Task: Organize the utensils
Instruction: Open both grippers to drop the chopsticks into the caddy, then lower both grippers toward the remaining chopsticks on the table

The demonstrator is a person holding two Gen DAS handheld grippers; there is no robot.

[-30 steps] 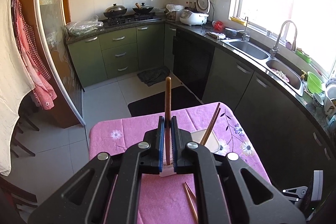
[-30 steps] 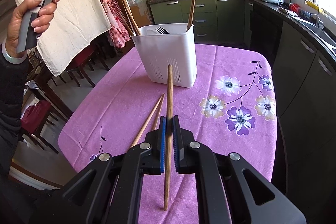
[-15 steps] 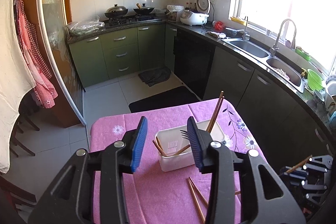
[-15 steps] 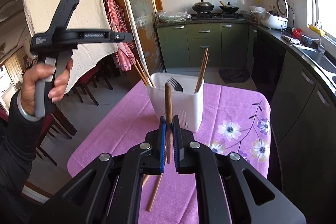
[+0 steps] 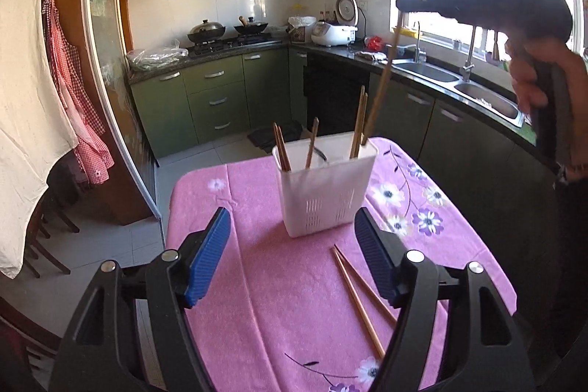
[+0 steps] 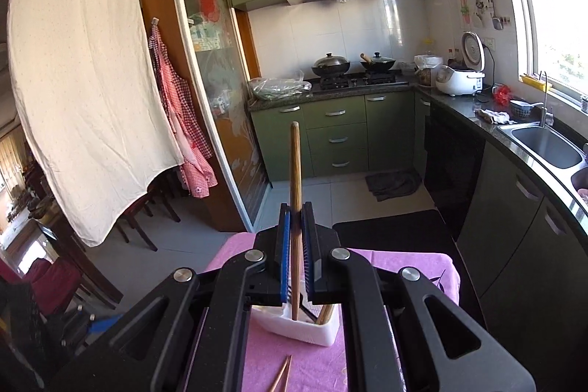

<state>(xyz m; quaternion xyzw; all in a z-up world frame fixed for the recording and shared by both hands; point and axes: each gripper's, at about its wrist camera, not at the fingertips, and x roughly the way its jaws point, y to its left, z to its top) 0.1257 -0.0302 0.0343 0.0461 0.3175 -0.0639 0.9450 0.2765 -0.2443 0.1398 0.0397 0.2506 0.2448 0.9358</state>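
Note:
A white utensil holder (image 5: 323, 190) stands on the pink tablecloth (image 5: 279, 296) with several wooden chopsticks (image 5: 282, 151) upright in it. My left gripper (image 5: 292, 256) is open and empty, low over the table in front of the holder. Two chopsticks (image 5: 358, 300) lie on the cloth between its fingers. My right gripper (image 6: 296, 237) is shut on a chopstick (image 6: 295, 171) and holds it upright above the holder (image 6: 294, 322), its lower tip inside the right corner. In the left wrist view that chopstick (image 5: 382, 90) slants down from the right gripper (image 5: 402, 3) into the holder.
Green kitchen cabinets (image 5: 213, 98) and a counter with a sink (image 5: 481, 98) run along the far and right sides. Chairs (image 5: 47, 237) stand to the left of the table. A black mat (image 6: 389, 230) lies on the floor beyond the table.
My left gripper let its chopstick into the holder, opened and dropped lower. My right gripper lifted its chopstick off the cloth and carried it over the holder, tip going in.

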